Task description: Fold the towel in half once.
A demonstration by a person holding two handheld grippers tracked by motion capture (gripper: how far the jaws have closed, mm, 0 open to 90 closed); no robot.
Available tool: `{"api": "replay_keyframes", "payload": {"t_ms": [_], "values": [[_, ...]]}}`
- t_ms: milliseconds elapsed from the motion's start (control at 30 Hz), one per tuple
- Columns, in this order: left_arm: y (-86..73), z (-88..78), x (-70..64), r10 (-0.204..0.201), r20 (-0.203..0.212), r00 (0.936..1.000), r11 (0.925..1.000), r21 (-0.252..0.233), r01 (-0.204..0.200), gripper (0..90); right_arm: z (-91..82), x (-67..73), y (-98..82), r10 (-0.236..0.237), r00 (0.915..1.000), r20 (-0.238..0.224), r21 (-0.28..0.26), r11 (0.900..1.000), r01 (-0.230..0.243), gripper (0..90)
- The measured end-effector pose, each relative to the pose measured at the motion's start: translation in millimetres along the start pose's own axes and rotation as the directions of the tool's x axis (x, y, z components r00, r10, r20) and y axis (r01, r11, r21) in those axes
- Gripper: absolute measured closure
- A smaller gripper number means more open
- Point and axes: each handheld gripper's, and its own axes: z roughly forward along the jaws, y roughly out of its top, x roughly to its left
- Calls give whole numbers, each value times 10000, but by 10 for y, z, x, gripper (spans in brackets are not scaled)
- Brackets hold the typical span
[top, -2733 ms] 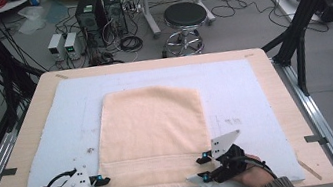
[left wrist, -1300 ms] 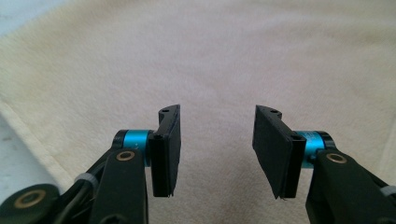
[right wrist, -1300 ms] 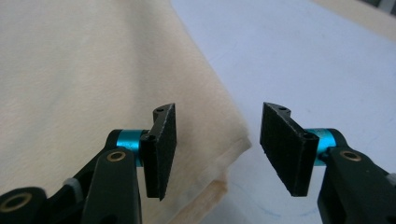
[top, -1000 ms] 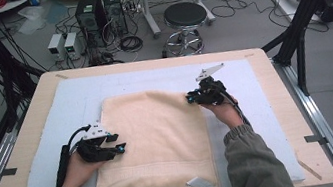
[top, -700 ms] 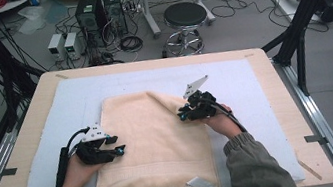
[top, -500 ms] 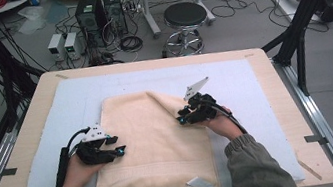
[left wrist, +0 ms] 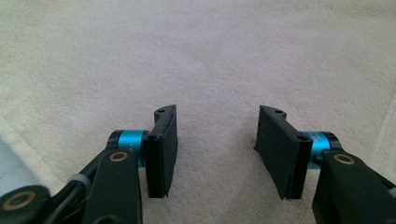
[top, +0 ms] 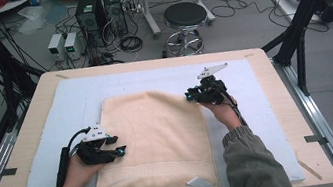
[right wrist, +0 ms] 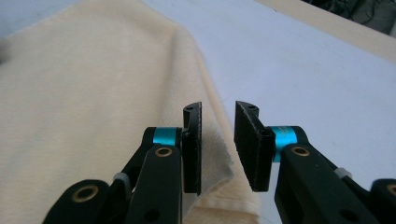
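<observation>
Two grippers on one cream towel (top: 159, 140): left gripper (left wrist: 217, 156) wide open, empty; right gripper (right wrist: 218, 147) narrowly open over towel's corner.

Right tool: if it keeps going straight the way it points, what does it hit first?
Probably the towel's right edge: the right tool, open, straddles it, blue mat beyond. Depth is unclear.

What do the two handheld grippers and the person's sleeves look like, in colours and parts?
Both the left gripper and right gripper are black with blue metal collars behind flat black pads, brass rivets, and a grey three-cornered plate on top. A black cable trails from each. The sleeves are grey-green.
</observation>
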Motion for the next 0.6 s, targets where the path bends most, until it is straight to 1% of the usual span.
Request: {"api": "replay_keyframes", "payload": {"t_ms": [33, 67, 100, 133, 200, 233, 267, 300, 333, 367, 433, 467, 500, 567, 600], "values": [[0, 1, 0, -8, -11, 10000, 10000, 2, 8, 484, 15, -31, -19, 173, 9998, 10, 8, 9998, -173, 712], [-1, 3, 2, -9, 18, 10000, 10000, -12, 9, 484, 29, -57, -40, 482, 9988, -128, 46, 9988, -481, 692], [-2, 6, 2, -34, 16, 10000, 10000, -24, 34, 484, 47, -76, -60, 638, 9977, -237, 116, 9979, -636, 664], [-1, 8, 6, 4, 18, 10000, 10000, -27, -3, 484, 68, -88, -79, 784, 9963, -358, 323, 9965, -773, 630], [-1, 9, 4, 11, 5, 10000, 10000, -13, -11, 483, 116, -100, -121, 1123, 9915, -650, 729, 9915, -1075, 594], [-1, 6, 1, 18, 1, 10000, 10000, 4, -18, 484, 141, -97, -137, 1177, 9900, -774, 993, 9890, -1098, 615], [-1, 7, -1, 6, -6, 10000, 10000, -27, -6, 483, 155, -86, -137, 1096, 9901, -882, 1164, 9883, -990, 697], [0, 2, 0, 34, -2, 10000, 10000, 0, -34, 483, 155, -61, -121, 982, 9897, -1043, 1241, 9886, -850, 757], [0, 1, 0, 35, -1, 10000, 10000, 0, -35, 483, 143, -22, -91, 761, 9905, -1142, 1207, 9907, -622, 809], [0, 0, 2, 30, 4, 10000, 10000, 4, -30, 483, 127, 20, -61, 549, 9916, -1168, 1152, 9925, -414, 825], [-1, 5, -1, 6, -13, 10000, 10000, -26, -6, 483, 80, 134, 20, 43, 9921, -1251, 821, 9966, 60, 827], [0, 2, -1, 36, -12, 10000, 10000, 0, -36, 484, 59, 200, 53, -95, 9916, -1290, 812, 9965, 201, 827], [1, -2, -7, 4, -20, 10000, 10000, -11, -4, 483, 49, 260, 80, -380, 9909, -1288, 801, 9956, 486, 827], [1, -10, -10, 46, -37, 10000, 10000, -9, -46, 483, 53, 394, 111, -746, 9877, -1374, 894, 9922, 874, 827], [2, -16, -12, 40, -39, 10000, 10000, 15, -40, 483, 69, 465, 121, -989, 9845, -1447, 1062, 9877, 1148, 827]]}}
